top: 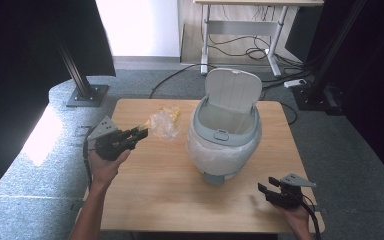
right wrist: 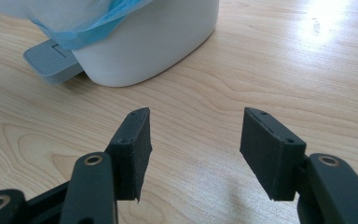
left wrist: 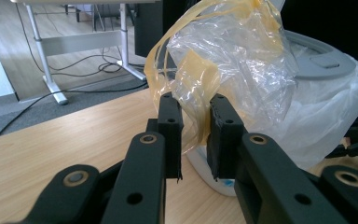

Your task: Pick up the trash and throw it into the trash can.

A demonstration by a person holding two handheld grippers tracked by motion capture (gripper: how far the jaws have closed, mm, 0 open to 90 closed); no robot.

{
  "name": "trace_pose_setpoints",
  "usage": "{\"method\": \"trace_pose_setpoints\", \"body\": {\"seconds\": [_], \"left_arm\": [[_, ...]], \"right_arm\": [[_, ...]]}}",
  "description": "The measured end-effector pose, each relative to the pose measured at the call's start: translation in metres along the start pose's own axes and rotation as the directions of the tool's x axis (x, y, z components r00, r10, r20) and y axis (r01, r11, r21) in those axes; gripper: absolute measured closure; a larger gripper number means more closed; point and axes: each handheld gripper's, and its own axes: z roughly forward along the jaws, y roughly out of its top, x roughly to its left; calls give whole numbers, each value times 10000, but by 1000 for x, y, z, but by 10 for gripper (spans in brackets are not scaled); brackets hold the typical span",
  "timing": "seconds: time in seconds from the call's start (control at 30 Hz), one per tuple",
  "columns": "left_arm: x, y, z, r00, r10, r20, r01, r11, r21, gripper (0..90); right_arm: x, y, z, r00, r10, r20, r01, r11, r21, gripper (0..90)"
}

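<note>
A white pedal bin (top: pixel 224 142) with a grey rim stands just right of centre on the wooden surface (top: pixel 170 190), its lid (top: pixel 232 90) tipped up and back toward twelve o'clock so the mouth is uncovered. A thin white liner (top: pixel 200 150) is folded down over its outer wall, and the right gripper view shows a pale blue edge of that liner (right wrist: pixel 98 28) above the bin's white base, with the grey foot pedal (right wrist: pixel 51 60) sticking out at the foot of the bin. At about ten o'clock from the bin, close beside its rim, a crumpled clear plastic bag (top: pixel 165 122) with yellowish strips hangs off the surface, held by the left gripper (top: pixel 139 134). That gripper is at nine o'clock on the surface, gripped in the person's left hand (top: pixel 105 165), pointing toward three o'clock. In the left gripper view its jaws are nearly together, pinching a fold of the bag (left wrist: pixel 233 65) and one of its yellow strips between them, with the bin and its liner just behind. The right gripper (top: pixel 266 189) rests low near the surface's near right corner, at about five o'clock from the bin and well apart from it, in the right hand (top: pixel 297 215). Its jaws are spread wide with nothing but bare wood between them, aimed toward the bin's base.
</note>
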Motion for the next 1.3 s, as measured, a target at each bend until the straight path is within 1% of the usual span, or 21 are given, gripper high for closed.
{"method": "trace_pose_setpoints", "body": {"seconds": [0.03, 0.07, 0.23, 0.3, 0.43, 0.53, 0.6, 0.67, 0.77, 0.8, 0.9, 1.07, 1.3], "left_arm": [[-1, 4, 2, 10000, 23, 53, -23, 10000, -21, 767], [-1, 4, 2, 10000, 23, 53, -23, 10000, -21, 767], [-5, 22, 8, 9995, 153, 288, -150, 9998, -126, 767], [-7, 26, 9, 9992, 151, 375, -145, 9997, -173, 766], [-13, 38, 15, 9982, 276, 529, -265, 9994, -229, 766], [-16, 42, 18, 9976, 319, 615, -305, 9993, -238, 766], [-20, 48, 22, 9966, 388, 724, -372, 9990, -245, 766], [-20, 50, 23, 9962, 406, 764, -389, 9990, -236, 766], [-23, 57, 30, 9950, 484, 873, -469, 9987, -186, 766], [-23, 57, 30, 9950, 484, 873, -469, 9987, -186, 766], [-26, 60, 38, 9941, 524, 948, -516, 9986, -103, 766], [-29, 62, 45, 9934, 621, 960, -624, 9980, 2, 765], [-31, 65, 53, 9923, 661, 1049, -669, 9978, 42, 765]], "right_arm": [[0, 0, 0, 10000, -8, -1, 8, 10000, 4, 425], [-1, 0, 0, 10000, 8, -6, -8, 10000, 5, 425], [-1, -1, 1, 10000, -51, 14, 51, 10000, 61, 425], [-1, -1, 1, 10000, -62, 19, 62, 10000, 70, 425], [-2, -1, 0, 10000, -7, 23, 7, 10000, 50, 425], [-2, -1, 0, 10000, 15, 27, -15, 10000, 68, 425], [-2, -1, 0, 10000, 18, 40, -18, 10000, 57, 425], [-2, -1, 0, 10000, 24, 39, -25, 10000, 56, 425], [-3, -1, 0, 10000, 12, 36, -13, 10000, 84, 425], [-3, -1, 0, 10000, 12, 36, -13, 10000, 84, 425], [-3, -1, 0, 10000, -1, 43, 1, 9999, 100, 425], [-3, -2, 0, 10000, -4, 49, 3, 9999, 107, 425], [-4, -2, 0, 10000, 40, 84, -41, 9999, 124, 425]]}}
